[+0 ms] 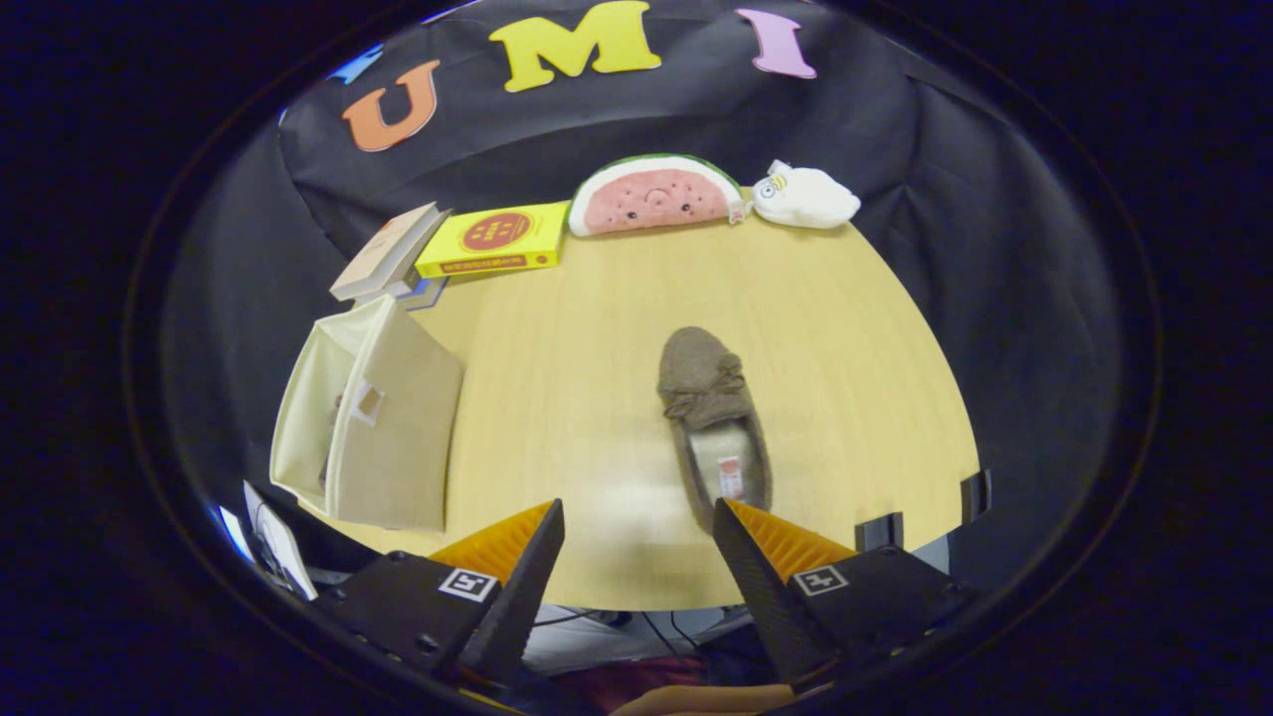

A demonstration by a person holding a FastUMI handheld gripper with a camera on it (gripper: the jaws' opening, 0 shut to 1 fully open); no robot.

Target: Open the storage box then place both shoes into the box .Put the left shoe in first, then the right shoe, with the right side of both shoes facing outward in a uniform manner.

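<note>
Hovering over the table [597,328] with gripper [636,522] spread wide, gripping nothing — shoe [711,423] lying just ahead, storage box [373,428] standing open beyond the fingers.

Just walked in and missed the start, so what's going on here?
A person holds a handheld tool over a wooden table, its fingers open and empty. A brown shoe lies just ahead of them, heel nearest. Off to the left, a beige storage box stands open.
</note>
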